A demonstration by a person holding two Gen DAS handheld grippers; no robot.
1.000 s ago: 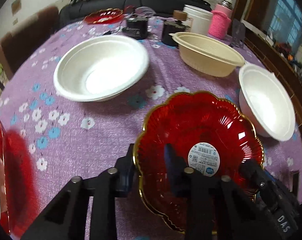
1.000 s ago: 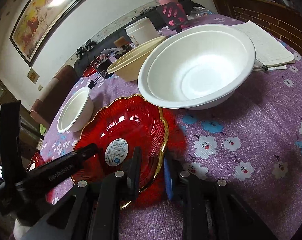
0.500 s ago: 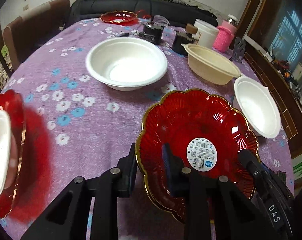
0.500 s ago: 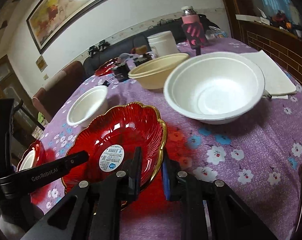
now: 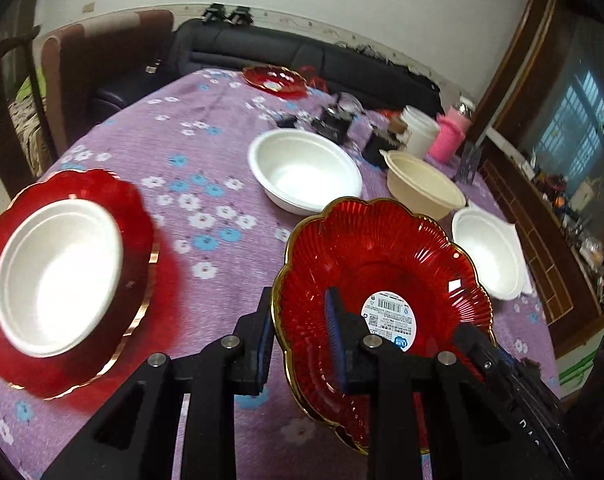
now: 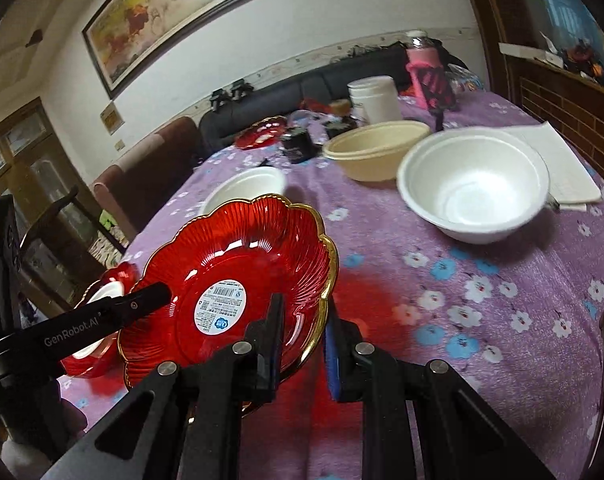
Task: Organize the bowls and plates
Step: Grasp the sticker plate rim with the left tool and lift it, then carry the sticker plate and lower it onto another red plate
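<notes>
A red scalloped plate [image 5: 382,264] with a gold rim and a barcode sticker hangs tilted above the purple flowered tablecloth [image 5: 190,148]. My left gripper [image 5: 298,336] is shut on its left rim, and my right gripper [image 6: 304,340] is shut on its right rim [image 6: 326,280]. Each gripper shows in the other's view, at the plate's opposite side. To the left lies a second red plate [image 5: 138,216] with a white bowl [image 5: 58,276] in it. Two more white bowls [image 5: 306,168] [image 5: 490,252] and a beige bowl [image 5: 422,188] stand beyond.
A third red plate [image 5: 274,80] lies at the far edge. Dark jars [image 5: 334,120], a white tub [image 5: 420,128] and a pink bottle [image 5: 450,140] crowd the back. White paper [image 6: 554,160] lies at the right edge. A chair [image 5: 102,60] and a dark sofa [image 5: 302,56] stand behind the table.
Both grippers have lifted the red plate and carried it left. The red plate with the white bowl has come fully into the left wrist view.
</notes>
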